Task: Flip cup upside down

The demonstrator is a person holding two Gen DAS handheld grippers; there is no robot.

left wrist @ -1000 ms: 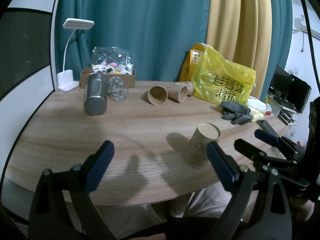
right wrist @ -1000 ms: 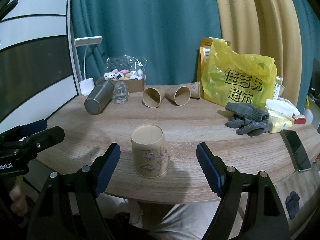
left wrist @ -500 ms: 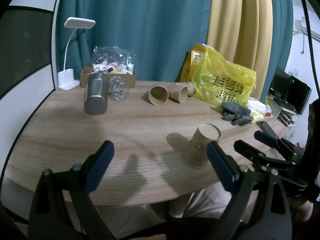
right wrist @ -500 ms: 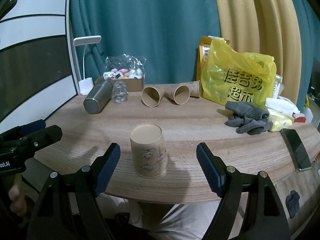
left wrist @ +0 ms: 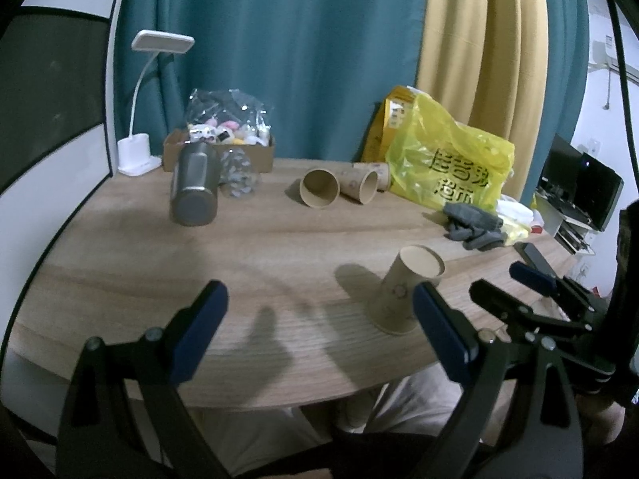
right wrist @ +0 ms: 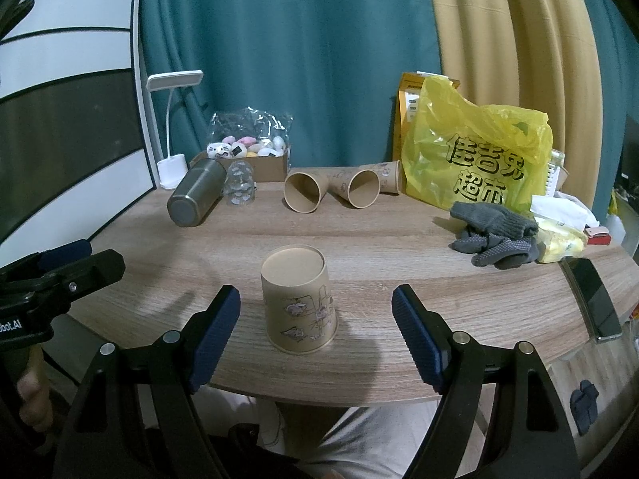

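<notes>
A brown paper cup (right wrist: 297,299) with cartoon drawings stands upside down, base up, near the front edge of the wooden table (right wrist: 379,239). My right gripper (right wrist: 315,319) is open, its blue pads on either side of the cup and a little nearer than it, not touching. The cup also shows in the left wrist view (left wrist: 403,291), at the right. My left gripper (left wrist: 319,327) is open and empty over the table's front edge, left of the cup. The right gripper also shows there (left wrist: 515,291).
Two paper cups (right wrist: 303,191) (right wrist: 361,187) lie on their sides at the back, a third behind them. A steel flask (right wrist: 195,197) lies at back left beside a lamp (right wrist: 171,131) and toy box. A yellow bag (right wrist: 475,155), grey gloves (right wrist: 495,235) and a phone (right wrist: 595,295) are right.
Nothing has visibly moved apart from slight camera drift. The cup stands the same and both grippers stay open.
</notes>
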